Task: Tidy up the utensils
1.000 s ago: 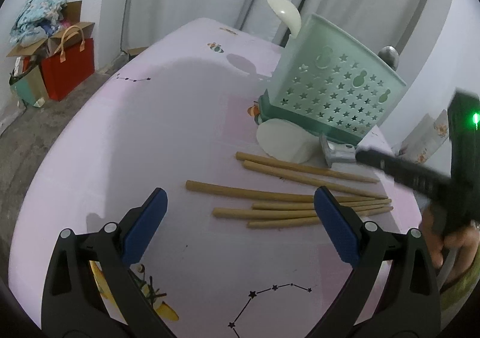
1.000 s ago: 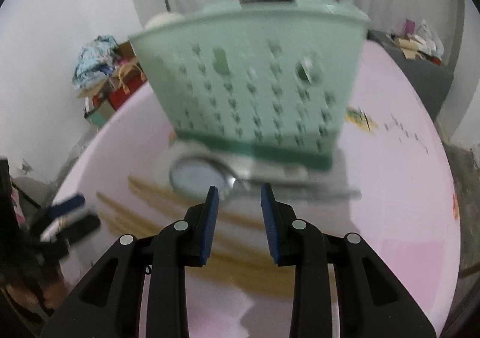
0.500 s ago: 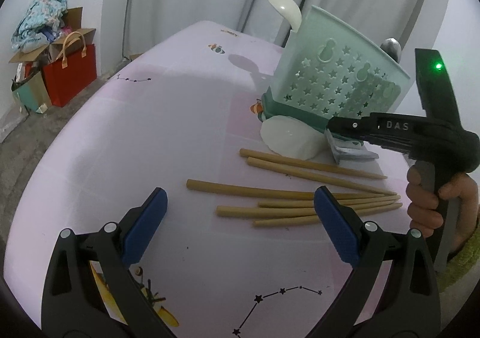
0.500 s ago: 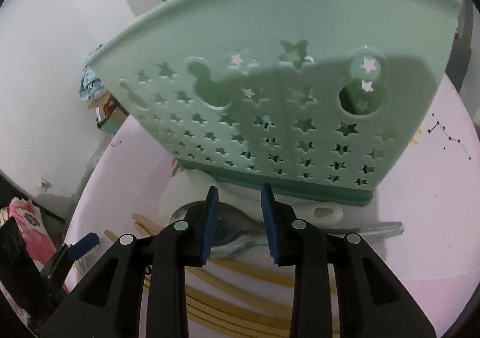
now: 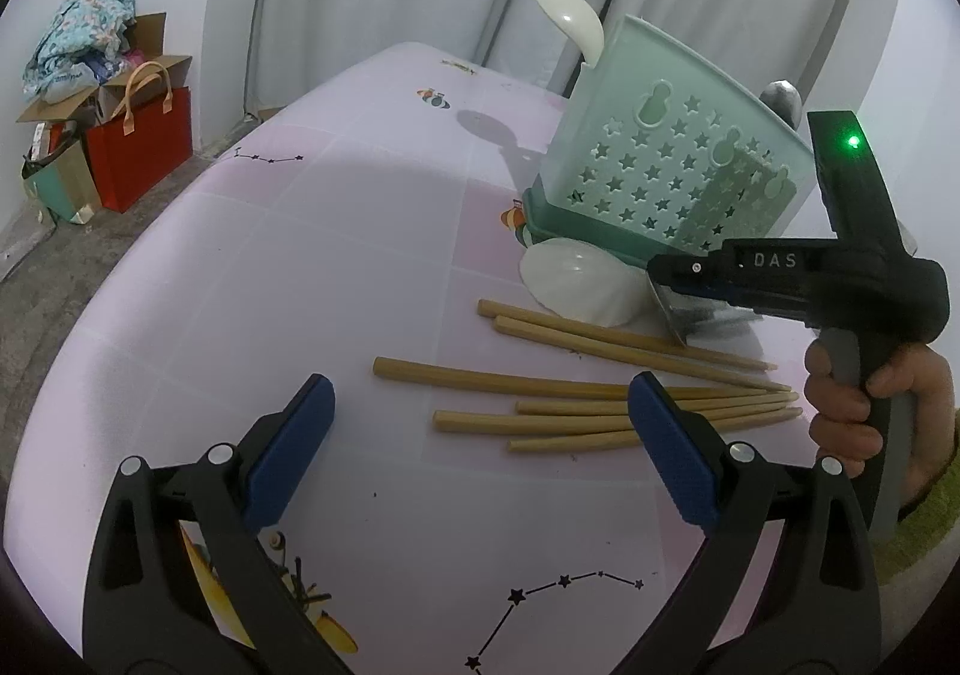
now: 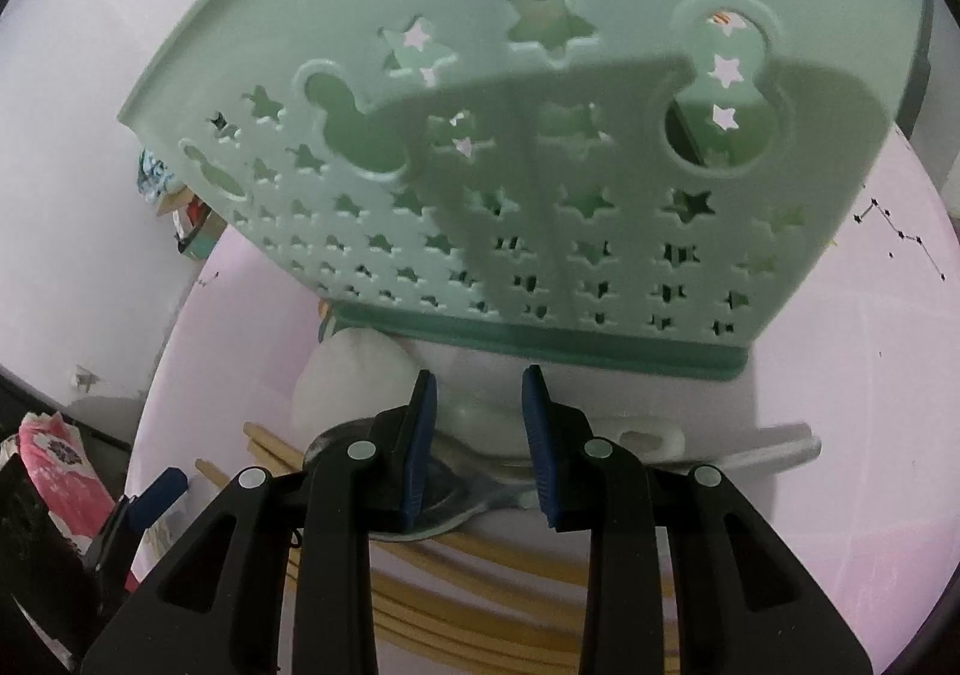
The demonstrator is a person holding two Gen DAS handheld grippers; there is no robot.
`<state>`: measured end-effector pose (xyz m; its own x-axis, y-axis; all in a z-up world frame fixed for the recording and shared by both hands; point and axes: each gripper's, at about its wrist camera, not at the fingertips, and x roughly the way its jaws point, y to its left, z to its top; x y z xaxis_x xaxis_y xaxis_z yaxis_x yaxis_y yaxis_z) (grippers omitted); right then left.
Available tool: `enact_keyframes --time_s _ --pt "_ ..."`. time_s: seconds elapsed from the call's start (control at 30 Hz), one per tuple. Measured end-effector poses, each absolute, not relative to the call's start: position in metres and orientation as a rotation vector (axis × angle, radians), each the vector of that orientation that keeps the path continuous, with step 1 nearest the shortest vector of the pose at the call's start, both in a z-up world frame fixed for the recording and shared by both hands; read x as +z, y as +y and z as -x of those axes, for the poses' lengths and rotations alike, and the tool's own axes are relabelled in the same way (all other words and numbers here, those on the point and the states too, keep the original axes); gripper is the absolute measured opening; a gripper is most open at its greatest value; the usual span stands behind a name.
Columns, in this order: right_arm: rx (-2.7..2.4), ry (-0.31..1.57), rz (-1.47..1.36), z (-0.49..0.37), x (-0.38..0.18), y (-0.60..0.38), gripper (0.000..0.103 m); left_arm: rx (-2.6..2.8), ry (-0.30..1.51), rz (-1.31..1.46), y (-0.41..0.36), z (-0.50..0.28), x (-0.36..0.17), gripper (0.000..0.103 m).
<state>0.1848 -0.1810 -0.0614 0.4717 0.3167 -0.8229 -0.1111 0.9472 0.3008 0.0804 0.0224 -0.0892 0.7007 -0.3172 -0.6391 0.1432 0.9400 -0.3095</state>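
Lying flat at the foot of the green star-pierced caddy [image 6: 540, 147], the metal spoon [image 6: 456, 486] and the white spoon [image 6: 480, 423] beside it are the next utensils to sort; the right tool [image 6: 477, 435] has come down and forward until it now hangs right over them, its blue pads part-way apart with the spoon handles showing in the gap and nothing pinched yet. A second ago the caddy stood whole in that tool's view; now its wall fills the frame, so the reach looks finished and, by my reading, closing on one spoon is the step in hand. Two spoons already stand in the caddy, a white one [image 5: 570, 18] and a metal one [image 5: 780, 96]. Nearer, six bamboo chopsticks [image 5: 600, 393] lie loose on the pink surface [image 5: 300, 255], still unsorted. The left tool [image 5: 474, 453] has kept its place, spread wide and empty above the chopsticks. Standing in the way: the two spoons overlap, so a pinch may catch both, and the caddy wall is close ahead. Bags and boxes [image 5: 102, 135] sit well apart on the floor
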Motion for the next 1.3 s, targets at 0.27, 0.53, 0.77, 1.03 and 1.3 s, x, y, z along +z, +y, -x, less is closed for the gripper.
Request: enact_keyframes --time_s 0.27,0.53,0.77,1.03,1.3 --pt "0.269 1.072 -0.207 -0.175 -0.059 -0.179 0.029 -0.236 0.759 0.238 0.022 -0.079 -0.088 0.095" --pt "0.260 1.072 -0.219 -0.156 -0.068 -0.176 0.029 -0.216 0.772 0.223 0.020 -0.075 -0.087 0.095" --pt "0.259 0.994 -0.241 -0.129 -0.055 -0.190 0.030 -0.235 0.778 0.258 0.025 -0.075 -0.086 0.095" --pt "0.215 0.878 -0.201 -0.106 -0.023 -0.209 0.048 -0.287 0.783 0.333 0.033 -0.073 -0.086 0.095" --pt "0.095 0.780 -0.094 -0.071 0.000 -0.215 0.088 -0.317 0.777 0.388 0.040 -0.071 -0.087 0.095"
